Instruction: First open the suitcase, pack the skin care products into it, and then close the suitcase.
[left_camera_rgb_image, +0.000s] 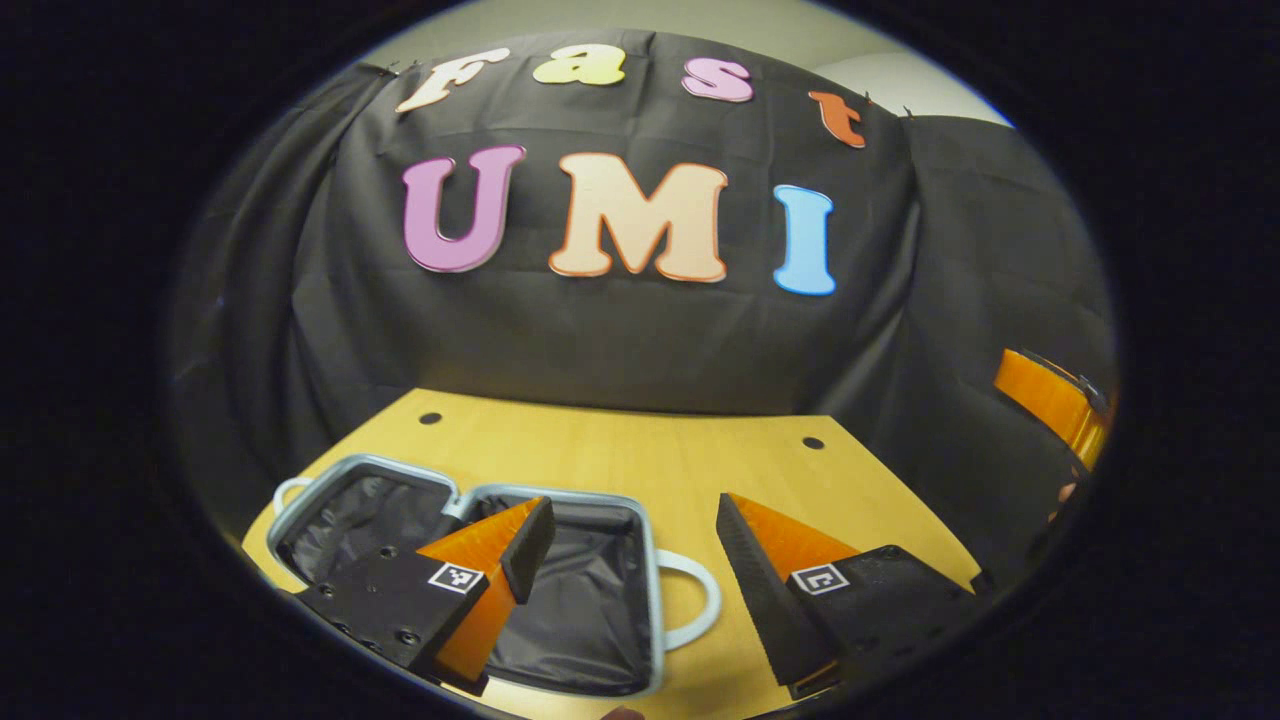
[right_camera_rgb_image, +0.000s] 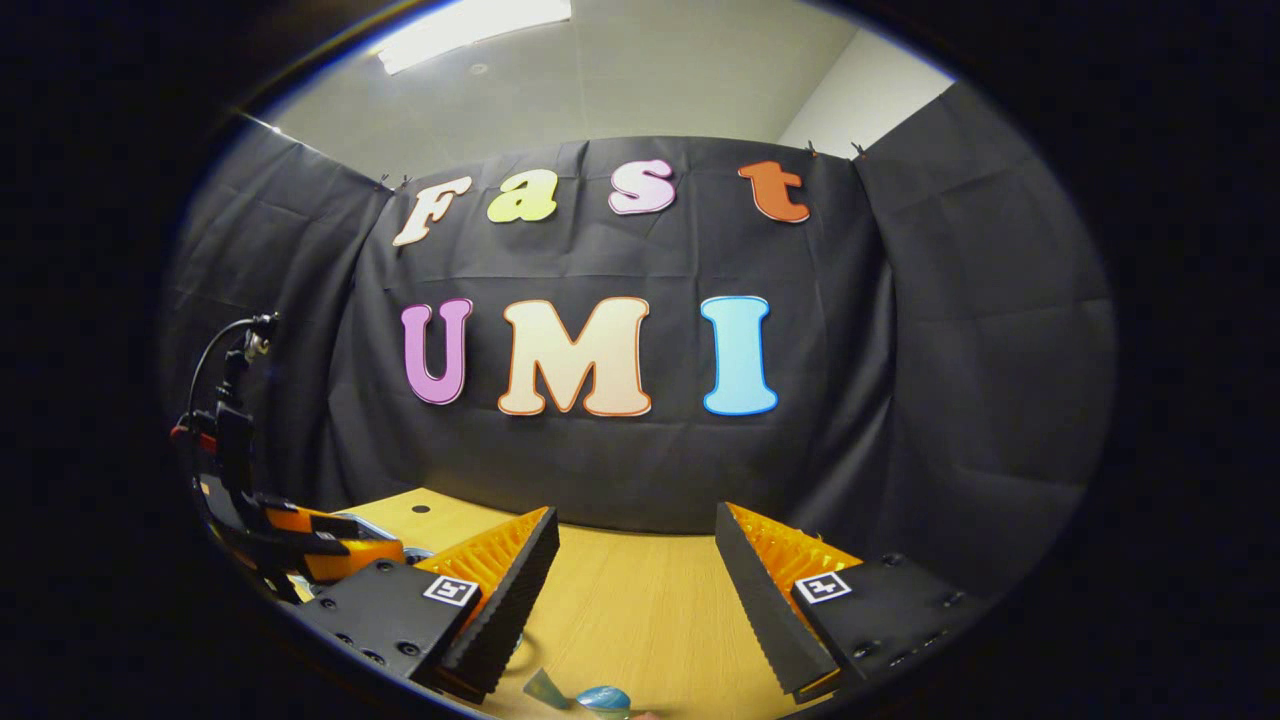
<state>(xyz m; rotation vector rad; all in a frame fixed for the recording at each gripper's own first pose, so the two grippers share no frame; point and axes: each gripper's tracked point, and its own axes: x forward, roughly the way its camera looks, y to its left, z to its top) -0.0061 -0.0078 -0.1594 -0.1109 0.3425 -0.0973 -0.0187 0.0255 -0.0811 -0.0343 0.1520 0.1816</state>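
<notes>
1. Here, in the left gripper view, we see the left gripper (left_camera_rgb_image: 635, 545) with fingers spread wide and nothing between them, hovering above the table (left_camera_rgb_image: 620, 450).
2. Just beneath its left finger we note the suitcase (left_camera_rgb_image: 640, 530) lying open on the table, both halves showing black lining, a pale handle at each end.
3. In the right gripper view, the right gripper (right_camera_rgb_image: 635, 560) likewise stands parted and empty over the tabletop.
4. At that view's bottom edge we glimpse a small blue item (right_camera_rgb_image: 603, 697) on the table; we cannot tell what it is.
</notes>
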